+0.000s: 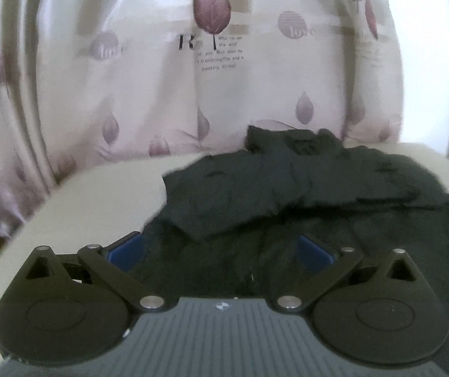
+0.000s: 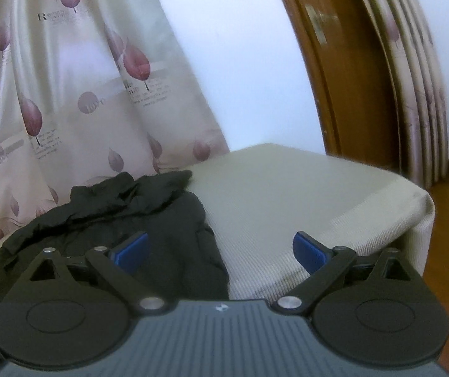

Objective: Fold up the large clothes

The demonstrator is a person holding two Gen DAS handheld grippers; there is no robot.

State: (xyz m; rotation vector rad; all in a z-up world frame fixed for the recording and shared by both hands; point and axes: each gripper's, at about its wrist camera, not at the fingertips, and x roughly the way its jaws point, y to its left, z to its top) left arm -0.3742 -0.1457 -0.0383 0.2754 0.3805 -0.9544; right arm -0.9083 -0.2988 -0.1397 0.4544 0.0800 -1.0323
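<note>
Dark clothing (image 1: 303,188), apparently a black jacket or similar large garment, lies rumpled on the pale cloth-covered table (image 2: 303,194), bunched toward the far edge beside the leaf-print curtain (image 1: 114,78). In the left wrist view one flap or sleeve is turned over on top of the body of the garment, so the piece looks partly gathered rather than spread flat; I judge the folding to be at an early or middle step.

Left gripper (image 1: 221,248) hovers low over the near part of the fabric with its blue-padded fingers (image 1: 128,251) spread wide and nothing pinched between them. That stance suits a grab at the near hem.

Right gripper (image 2: 221,251) also has its fingers wide apart and empty. Its left pad sits over the garment's right edge while its right pad is over bare tablecloth, so it straddles the border of the cloth, likely placed to take that edge.

A brown wooden frame (image 2: 334,78) stands beyond the table's far right corner.
</note>
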